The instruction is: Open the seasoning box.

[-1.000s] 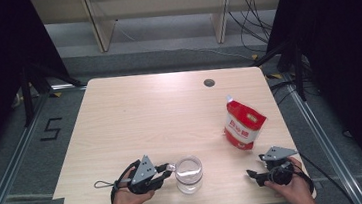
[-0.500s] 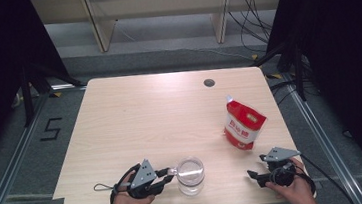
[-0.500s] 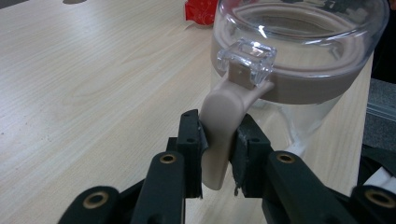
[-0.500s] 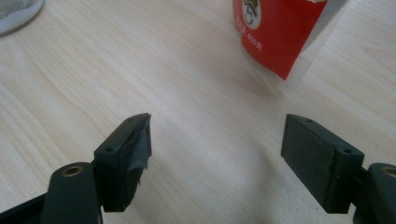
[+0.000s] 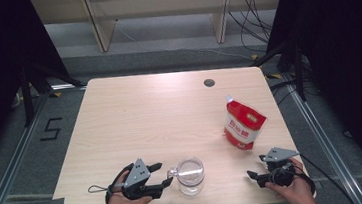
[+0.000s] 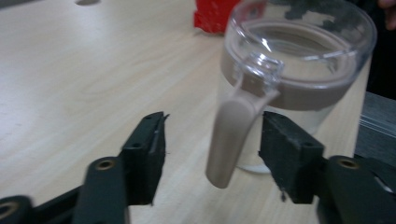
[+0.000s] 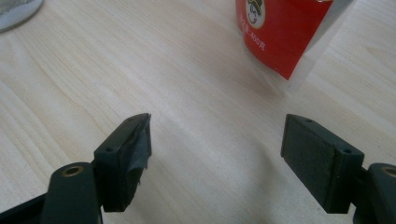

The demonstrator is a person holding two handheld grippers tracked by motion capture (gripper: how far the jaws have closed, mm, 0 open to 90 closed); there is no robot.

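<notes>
Black jaws of my left gripper (image 5: 162,174) are standing apart on either side of the mug (image 5: 190,174) handle (image 6: 231,135), having just been opening. In the left gripper view the handle is sitting in the gap, close to the right-hand pad, and neither pad is pressing on it as far as I can tell. Left hand (image 5: 123,200) is coming in at the near-left edge of the table (image 5: 135,116).

Mug is clear, lidded, standing upright near the front edge, roughly centre, handle pointing toward my left gripper.

Moving right: red pouch (image 5: 243,125) is standing upright on the right half of the table, well apart from the mug, farther back than both grippers.

My right gripper (image 5: 256,170) is resting at the near-right corner, in the right hand (image 5: 290,188), jaws gaping wide with nothing between them; in the right gripper view I am seeing bare wood in the gap and the pouch (image 7: 280,32) ahead, not touching.
</notes>
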